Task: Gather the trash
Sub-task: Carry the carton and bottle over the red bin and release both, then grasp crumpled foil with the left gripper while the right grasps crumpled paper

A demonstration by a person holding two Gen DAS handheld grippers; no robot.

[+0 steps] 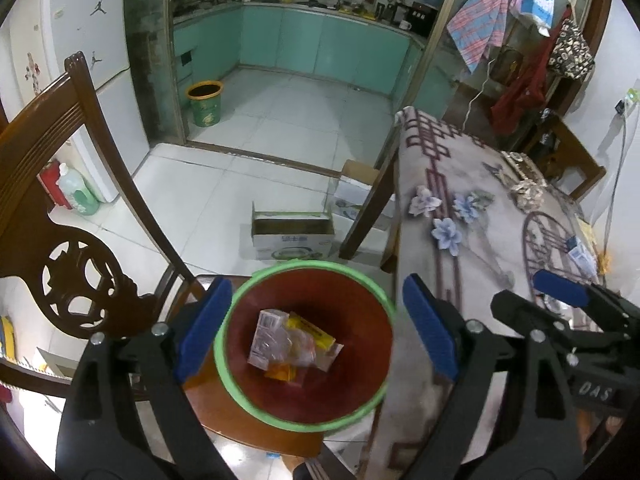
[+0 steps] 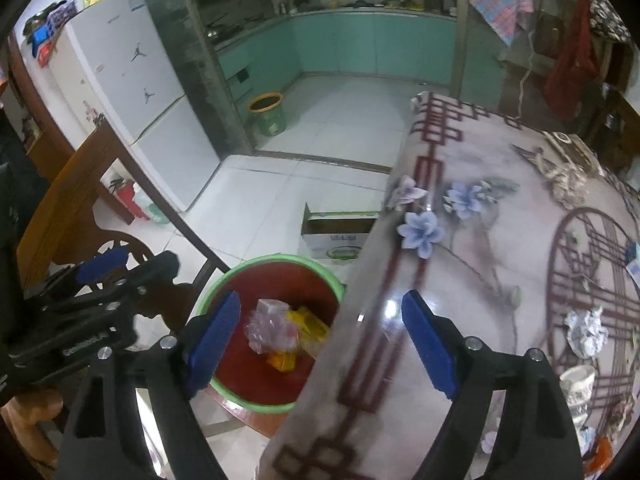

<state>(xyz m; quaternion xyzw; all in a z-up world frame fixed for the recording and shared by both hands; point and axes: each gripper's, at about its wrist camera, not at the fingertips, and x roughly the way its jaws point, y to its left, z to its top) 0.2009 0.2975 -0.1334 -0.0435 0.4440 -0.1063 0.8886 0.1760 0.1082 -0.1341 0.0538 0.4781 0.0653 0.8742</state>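
Note:
A red bin with a green rim (image 1: 240,292) stands on a wooden chair seat beside the table; it also shows in the right wrist view (image 2: 212,292). Inside lie clear plastic and yellow wrappers (image 1: 292,340) (image 2: 284,332). My left gripper (image 1: 316,332) is open and empty, right above the bin. My right gripper (image 2: 320,340) is open and empty, over the table's edge next to the bin; it shows at the right of the left wrist view (image 1: 532,292). A crumpled foil ball (image 2: 586,330), a paper cup (image 2: 576,386) and small scraps lie on the table.
The table (image 2: 500,280) has a patterned glossy cloth with flower ornaments (image 2: 422,232). A carved wooden chair back (image 1: 52,200) stands left. An open cardboard box (image 1: 292,232) sits on the tiled floor. A green pail (image 1: 206,104) stands by the kitchen doorway. A fridge (image 2: 120,92) is left.

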